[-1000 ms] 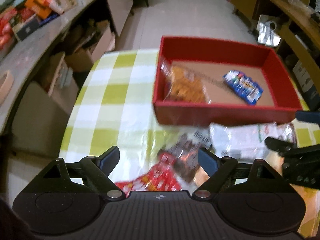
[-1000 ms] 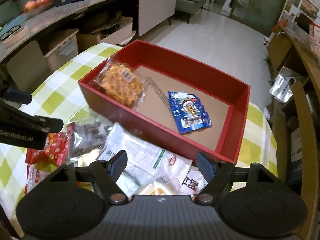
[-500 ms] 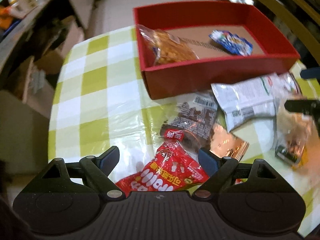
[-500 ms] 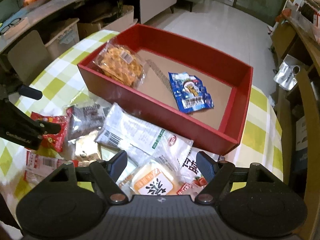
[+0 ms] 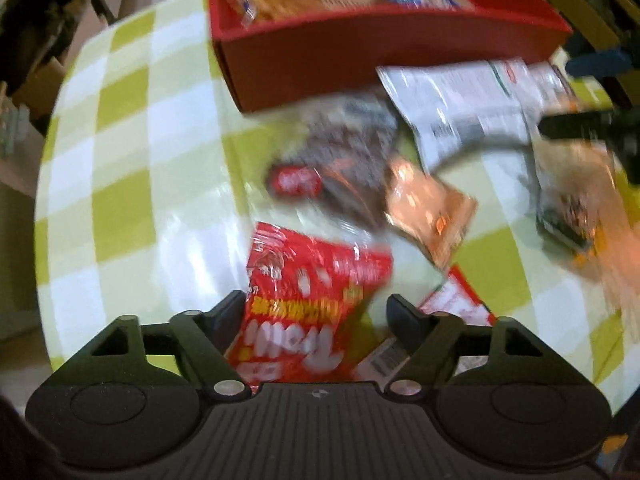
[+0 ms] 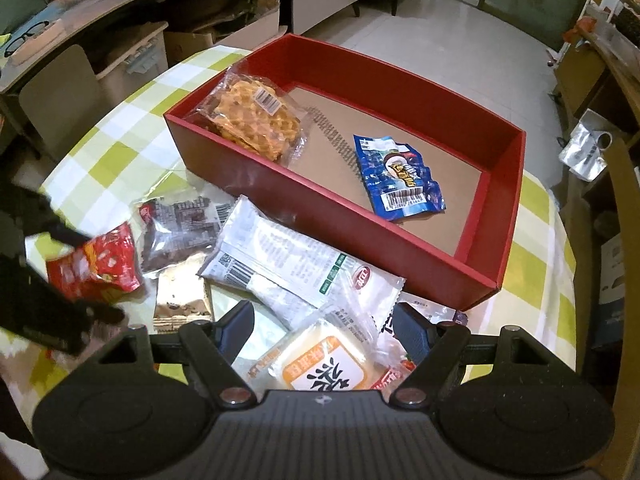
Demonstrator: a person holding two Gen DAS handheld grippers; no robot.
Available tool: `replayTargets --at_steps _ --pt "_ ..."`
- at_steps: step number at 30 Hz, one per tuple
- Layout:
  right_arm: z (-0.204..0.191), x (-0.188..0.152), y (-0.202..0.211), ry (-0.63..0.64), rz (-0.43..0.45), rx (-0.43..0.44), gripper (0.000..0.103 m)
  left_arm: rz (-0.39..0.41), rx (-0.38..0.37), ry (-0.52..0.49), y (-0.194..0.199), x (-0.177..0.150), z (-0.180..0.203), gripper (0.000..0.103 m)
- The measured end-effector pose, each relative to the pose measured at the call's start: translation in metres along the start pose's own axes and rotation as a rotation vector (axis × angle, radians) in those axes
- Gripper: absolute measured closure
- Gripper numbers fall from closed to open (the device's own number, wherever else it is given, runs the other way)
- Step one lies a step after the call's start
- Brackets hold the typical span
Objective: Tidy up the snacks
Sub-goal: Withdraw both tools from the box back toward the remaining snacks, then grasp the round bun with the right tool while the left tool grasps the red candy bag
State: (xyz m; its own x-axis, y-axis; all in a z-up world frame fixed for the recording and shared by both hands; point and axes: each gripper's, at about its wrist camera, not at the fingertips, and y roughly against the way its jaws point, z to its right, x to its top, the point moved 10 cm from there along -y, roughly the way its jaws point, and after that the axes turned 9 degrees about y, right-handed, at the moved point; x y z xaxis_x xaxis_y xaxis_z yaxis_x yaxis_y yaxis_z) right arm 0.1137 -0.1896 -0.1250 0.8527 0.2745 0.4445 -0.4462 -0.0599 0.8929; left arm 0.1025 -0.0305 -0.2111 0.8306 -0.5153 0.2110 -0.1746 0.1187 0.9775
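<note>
A red box (image 6: 496, 256) sits on the checked table and holds a waffle pack (image 6: 256, 120) and a blue packet (image 6: 400, 180). Loose snacks lie in front of it. My left gripper (image 5: 316, 312) is open, its fingers on either side of a red snack bag (image 5: 308, 292); the bag also shows in the right wrist view (image 6: 100, 264). My right gripper (image 6: 324, 328) is open over an orange-labelled clear pack (image 6: 324, 364). A long white packet (image 6: 288, 260), a dark packet (image 6: 176, 228) and a copper foil packet (image 6: 182, 300) lie between the two grippers.
The round table has a green and white checked cloth (image 6: 120, 152). A counter with cartons (image 6: 132, 36) stands to the left, a wooden shelf and chair (image 6: 616, 200) to the right. The left wrist view is blurred by motion.
My left gripper has moved down and forward onto the red bag, which now lies between its fingers. My right gripper has drawn back and lower, over the orange-labelled pack.
</note>
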Motion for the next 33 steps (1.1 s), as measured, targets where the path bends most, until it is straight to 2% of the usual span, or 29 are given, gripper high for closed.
replayTargets --at_steps 4,8,10,12,15,16,19,24,28,33 --pt "0.004 -0.004 0.005 -0.011 0.003 -0.002 0.019 0.003 0.032 -0.013 0.004 -0.014 0.012 0.027" --pt "0.008 -0.01 0.008 -0.025 -0.002 -0.001 0.019 -0.004 0.062 0.012 0.001 -0.02 0.017 0.017" --pt "0.014 -0.013 0.012 -0.041 0.001 -0.006 0.019 -0.01 0.066 0.031 -0.001 -0.02 0.017 0.016" --pt "0.023 -0.018 0.017 -0.07 0.006 -0.012 0.018 -0.019 0.048 0.055 -0.001 -0.016 0.018 0.021" --pt "0.041 -0.03 0.019 -0.138 -0.005 -0.031 0.014 -0.01 0.036 0.093 0.002 -0.007 0.015 0.04" --pt "0.047 -0.034 0.018 -0.161 -0.014 -0.037 0.014 -0.009 0.027 0.096 0.004 -0.006 0.017 0.042" --pt "0.063 -0.042 0.014 -0.242 -0.033 -0.047 0.014 -0.011 0.017 0.12 0.005 -0.004 0.018 0.044" --pt "0.059 -0.038 0.012 -0.37 -0.013 0.039 0.014 -0.004 -0.004 0.141 0.009 0.0 0.015 0.046" --pt "0.038 -0.031 0.003 -0.389 -0.022 0.07 0.014 -0.009 -0.012 0.17 0.015 0.0 0.006 0.046" --pt "0.027 -0.03 -0.015 -0.399 -0.052 0.065 0.014 0.001 -0.005 0.177 0.019 0.006 0.004 0.046"
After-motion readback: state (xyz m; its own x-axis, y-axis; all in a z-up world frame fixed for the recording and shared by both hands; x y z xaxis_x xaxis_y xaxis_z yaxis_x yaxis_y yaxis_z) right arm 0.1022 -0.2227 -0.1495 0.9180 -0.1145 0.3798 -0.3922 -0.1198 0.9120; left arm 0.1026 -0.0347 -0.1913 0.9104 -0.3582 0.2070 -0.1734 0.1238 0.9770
